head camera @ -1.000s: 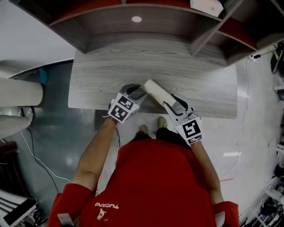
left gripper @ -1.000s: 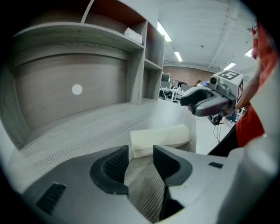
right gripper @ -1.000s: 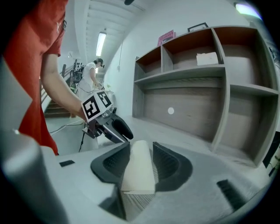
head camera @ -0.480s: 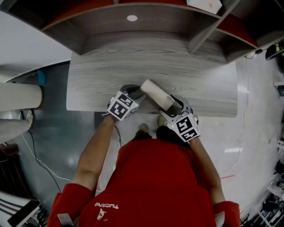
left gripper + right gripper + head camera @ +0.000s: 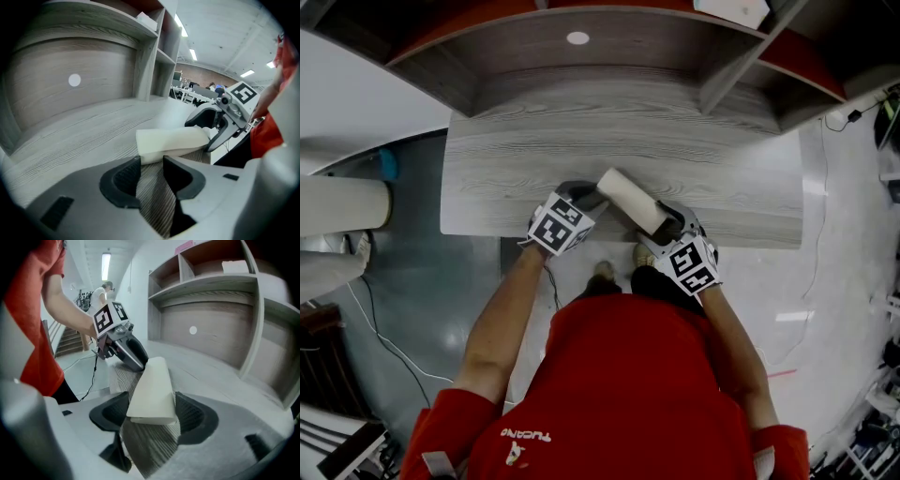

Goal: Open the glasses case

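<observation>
Two grippers, one glasses case. The case lies diagonally on the grey desk, with one end near the desk's front edge and the other pointing inward. Left gripper is at the inward end, jaws a narrow gap apart, tips clenched on that end's corner. Right gripper is at the edge-side end. Its jaws are spread wide and have just been opening; the case end sits between the pads, not squeezed. Broad desk surface runs from the case back to the shelf back wall. A shelf divider stands well off to the right.
</observation>
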Motion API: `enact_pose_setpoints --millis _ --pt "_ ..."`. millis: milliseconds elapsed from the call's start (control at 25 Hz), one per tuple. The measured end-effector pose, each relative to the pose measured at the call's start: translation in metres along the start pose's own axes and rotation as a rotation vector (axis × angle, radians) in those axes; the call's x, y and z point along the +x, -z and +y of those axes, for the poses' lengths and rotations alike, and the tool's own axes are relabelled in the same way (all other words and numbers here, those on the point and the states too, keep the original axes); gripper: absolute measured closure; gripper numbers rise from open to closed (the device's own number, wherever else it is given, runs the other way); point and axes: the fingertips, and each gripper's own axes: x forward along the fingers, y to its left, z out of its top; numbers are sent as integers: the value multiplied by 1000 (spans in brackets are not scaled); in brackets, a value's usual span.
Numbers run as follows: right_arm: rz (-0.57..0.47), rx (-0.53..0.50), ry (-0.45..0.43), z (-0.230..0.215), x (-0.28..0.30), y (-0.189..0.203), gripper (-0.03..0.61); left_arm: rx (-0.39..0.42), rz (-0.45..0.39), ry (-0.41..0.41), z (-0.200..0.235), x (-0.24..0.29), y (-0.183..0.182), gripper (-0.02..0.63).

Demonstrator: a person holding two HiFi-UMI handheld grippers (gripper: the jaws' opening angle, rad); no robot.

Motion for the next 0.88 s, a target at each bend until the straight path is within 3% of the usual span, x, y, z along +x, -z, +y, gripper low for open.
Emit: enact_pose_setpoints --millis 200,360,880 --pt "-57 137 -81 -7 -5 -4 268 1 3 -7 0 1 0 468" --pt "-121 222 -93 -17 -16 -11 297 -2 4 -10 1 1 -1 468" --pt "-234 192 77 -65 -41 -33 563 -5 10 -28 1 3 -3 468"
